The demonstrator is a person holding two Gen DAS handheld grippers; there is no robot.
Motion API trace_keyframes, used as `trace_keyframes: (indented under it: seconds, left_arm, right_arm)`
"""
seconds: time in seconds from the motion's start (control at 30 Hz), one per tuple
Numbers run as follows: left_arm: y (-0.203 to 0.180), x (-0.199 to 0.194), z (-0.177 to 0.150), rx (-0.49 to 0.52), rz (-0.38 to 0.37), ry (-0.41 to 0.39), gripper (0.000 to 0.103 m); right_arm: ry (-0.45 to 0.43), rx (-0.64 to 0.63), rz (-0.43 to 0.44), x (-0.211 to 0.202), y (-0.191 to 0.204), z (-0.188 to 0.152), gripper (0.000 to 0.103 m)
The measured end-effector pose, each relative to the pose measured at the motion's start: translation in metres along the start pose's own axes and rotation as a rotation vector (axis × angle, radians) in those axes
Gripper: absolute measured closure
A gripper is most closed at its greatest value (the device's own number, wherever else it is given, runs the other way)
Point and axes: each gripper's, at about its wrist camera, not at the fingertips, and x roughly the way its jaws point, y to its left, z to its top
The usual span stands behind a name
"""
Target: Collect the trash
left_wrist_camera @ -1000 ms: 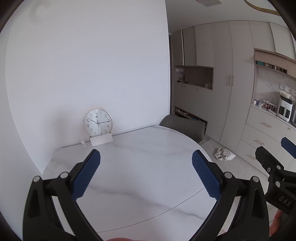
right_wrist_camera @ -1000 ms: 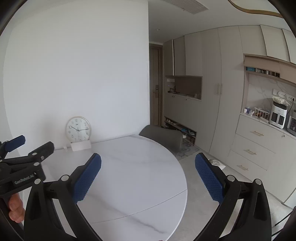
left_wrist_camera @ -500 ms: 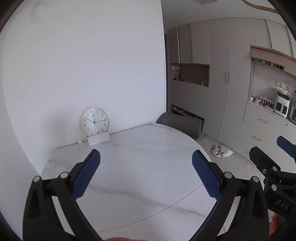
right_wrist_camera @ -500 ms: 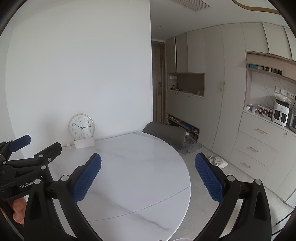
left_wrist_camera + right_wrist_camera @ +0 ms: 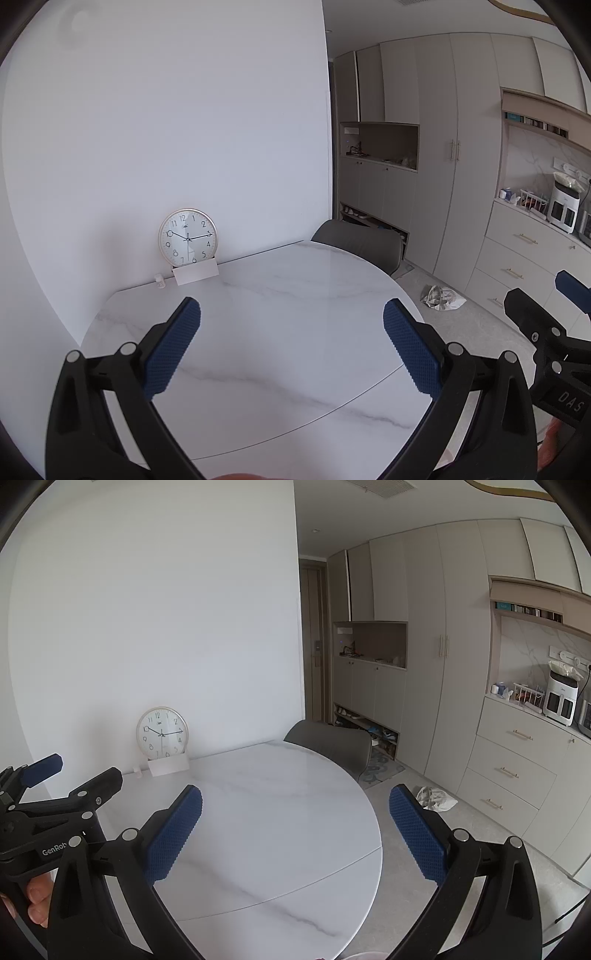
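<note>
From the left wrist, the left gripper point(image 5: 291, 341) is spread wide over the white bench point(image 5: 280, 295). A crumpled trash wad point(image 5: 442, 298) lies on the floor past it.

From the right wrist, the right gripper point(image 5: 295, 827) is wide apart too, holding nothing. The trash wad point(image 5: 436, 798) sits near the drawers point(image 5: 513, 771).

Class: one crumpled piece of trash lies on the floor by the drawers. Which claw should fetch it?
Probably the right claw: open, empty, and on the crumpled trash's side. The left claw, also open, is farther across the table.
</note>
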Motion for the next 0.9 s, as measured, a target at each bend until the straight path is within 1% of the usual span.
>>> trace_keyframes:
  seconds: [0.9]
  left_arm:
    - [0.0024,0.0036,-0.0020,-0.002,0.010,0.014,0.008]
  right_arm:
    - [0.003,-0.007,0.008,0.0007,0.0025,0.0007,0.002]
